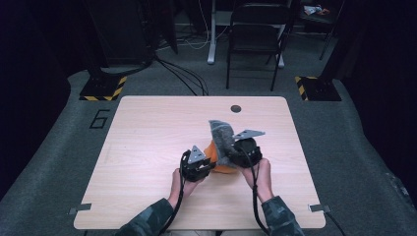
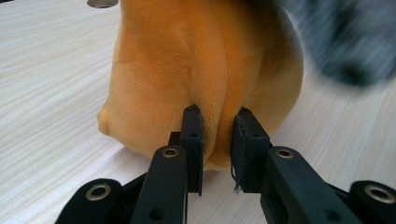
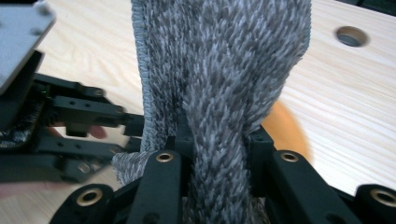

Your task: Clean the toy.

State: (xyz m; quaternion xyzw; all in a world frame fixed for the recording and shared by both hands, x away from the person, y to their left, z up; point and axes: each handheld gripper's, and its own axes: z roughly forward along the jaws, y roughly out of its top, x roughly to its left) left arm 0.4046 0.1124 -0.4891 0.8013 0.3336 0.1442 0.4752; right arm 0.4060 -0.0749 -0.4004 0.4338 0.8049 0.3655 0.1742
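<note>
Left gripper view: L gripper pinches orange plush fold; R gripper clamps grey cloth. Both soft, light; grip bunched folds.

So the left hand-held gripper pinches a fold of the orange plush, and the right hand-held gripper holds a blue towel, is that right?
Not quite. The cloth in the right hand-held gripper is grey and fuzzy, not blue, as the right gripper view shows. The rest holds: the left hand-held gripper pinches a fold of the orange plush.
</note>
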